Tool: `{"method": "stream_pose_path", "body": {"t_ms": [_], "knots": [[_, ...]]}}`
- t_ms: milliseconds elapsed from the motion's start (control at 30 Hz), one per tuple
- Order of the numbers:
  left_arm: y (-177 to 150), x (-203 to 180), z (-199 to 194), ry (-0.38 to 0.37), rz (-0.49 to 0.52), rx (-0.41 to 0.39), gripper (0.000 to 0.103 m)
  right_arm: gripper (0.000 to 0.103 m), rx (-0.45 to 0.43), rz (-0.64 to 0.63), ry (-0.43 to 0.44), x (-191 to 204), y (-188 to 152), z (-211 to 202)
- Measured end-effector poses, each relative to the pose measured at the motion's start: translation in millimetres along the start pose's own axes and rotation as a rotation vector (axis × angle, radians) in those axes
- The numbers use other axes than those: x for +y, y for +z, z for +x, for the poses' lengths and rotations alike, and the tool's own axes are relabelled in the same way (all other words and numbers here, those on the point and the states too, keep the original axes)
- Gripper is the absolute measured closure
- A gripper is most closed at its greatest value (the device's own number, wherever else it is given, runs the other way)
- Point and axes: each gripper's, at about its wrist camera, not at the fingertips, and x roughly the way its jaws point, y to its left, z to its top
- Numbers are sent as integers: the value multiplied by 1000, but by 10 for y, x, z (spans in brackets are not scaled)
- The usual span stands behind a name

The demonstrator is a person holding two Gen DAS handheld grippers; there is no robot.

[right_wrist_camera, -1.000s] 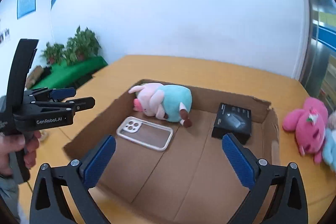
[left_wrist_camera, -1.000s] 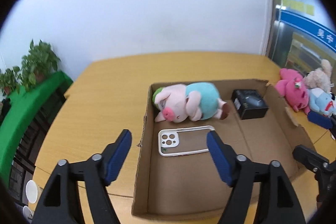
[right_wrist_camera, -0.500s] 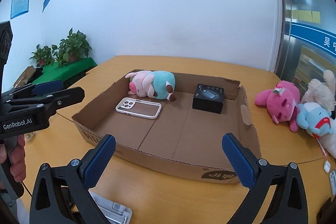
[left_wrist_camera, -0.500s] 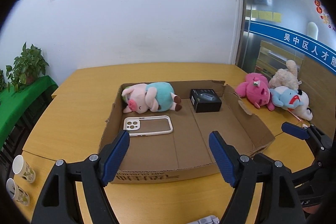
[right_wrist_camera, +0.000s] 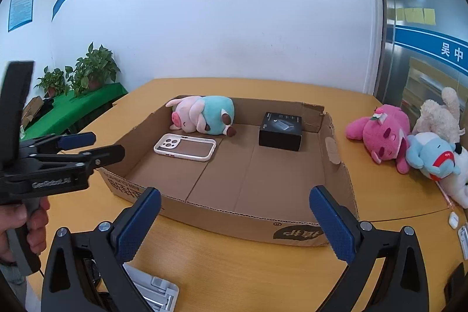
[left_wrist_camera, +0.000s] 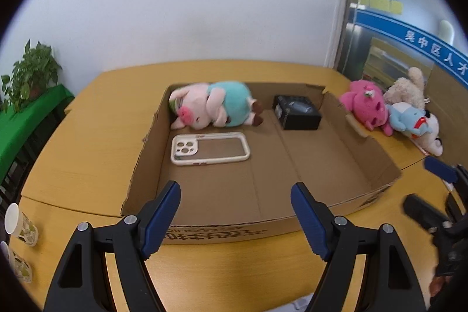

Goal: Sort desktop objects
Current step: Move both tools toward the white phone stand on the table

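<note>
A shallow cardboard box (left_wrist_camera: 362, 163) (right_wrist_camera: 336, 165) lies on the wooden table. In it lie a pink and teal plush pig (left_wrist_camera: 213, 104) (right_wrist_camera: 204, 117), a white phone case (left_wrist_camera: 209, 148) (right_wrist_camera: 185, 146) and a small black box (left_wrist_camera: 297, 111) (right_wrist_camera: 280, 130). My left gripper (left_wrist_camera: 235, 208) is open and empty above the box's near wall; it also shows in the right wrist view (right_wrist_camera: 93, 144). My right gripper (right_wrist_camera: 234, 214) is open and empty above the near wall; it shows in the left wrist view (left_wrist_camera: 424, 183).
A pink plush (right_wrist_camera: 383, 135) (left_wrist_camera: 365, 105), a beige plush (right_wrist_camera: 438, 114) and a blue plush (right_wrist_camera: 433, 155) lie on the table right of the box. Paper cups (left_wrist_camera: 20, 224) stand at the left edge. A grey plastic part (right_wrist_camera: 155, 290) lies near me. Potted plants (right_wrist_camera: 93, 69) stand at the left.
Both grippers pulled back from inside the box to its near side a second ago. Since half a second ago they have moved slightly closer again, still open and empty.
</note>
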Motion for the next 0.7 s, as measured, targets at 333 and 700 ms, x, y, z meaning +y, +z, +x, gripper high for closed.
{"method": "stream_pose_path", "body": {"t_ms": [333, 700], "knots": [[-220, 247, 534, 76, -55, 126, 26, 0, 77, 58, -26, -351, -216, 664], [-182, 211, 429, 50, -63, 157, 26, 0, 83, 49, 31, -372, -290, 660]]}}
